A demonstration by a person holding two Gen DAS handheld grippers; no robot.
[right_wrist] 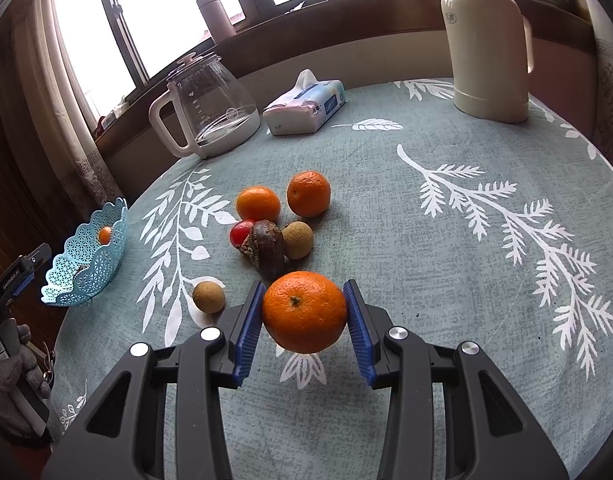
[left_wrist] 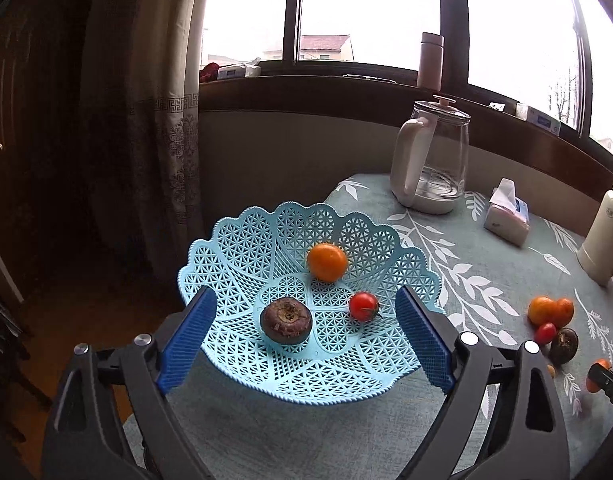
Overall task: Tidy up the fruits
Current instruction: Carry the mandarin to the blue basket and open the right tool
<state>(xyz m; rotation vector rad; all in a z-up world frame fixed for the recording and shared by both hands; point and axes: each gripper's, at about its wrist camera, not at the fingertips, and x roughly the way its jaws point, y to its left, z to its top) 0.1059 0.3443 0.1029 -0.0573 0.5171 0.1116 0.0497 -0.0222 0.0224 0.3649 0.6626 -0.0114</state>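
Note:
A light blue lattice basket [left_wrist: 266, 220] stands near the table's left edge. It holds an orange [left_wrist: 327, 262], a small tomato [left_wrist: 363, 306] and a dark brown round fruit [left_wrist: 285, 320]. My left gripper [left_wrist: 305, 304] hovers open over the basket with nothing between its blue pads. In the right wrist view my right gripper [right_wrist: 304, 288] is shut on a large orange [right_wrist: 304, 312], held just above the tablecloth. Beyond it lie two oranges [right_wrist: 258, 203] [right_wrist: 309, 193], a tomato [right_wrist: 240, 232], a dark brown fruit [right_wrist: 266, 244] and two tan longans [right_wrist: 297, 240] [right_wrist: 209, 297].
At the back of the table are a glass kettle [right_wrist: 210, 108], a tissue pack [right_wrist: 304, 104] and a cream thermos [right_wrist: 486, 40]. The basket [right_wrist: 86, 256] is far left, beside the table edge. A gloved hand [right_wrist: 14, 360] holds the left tool. Bare tablecloth lies to the right.

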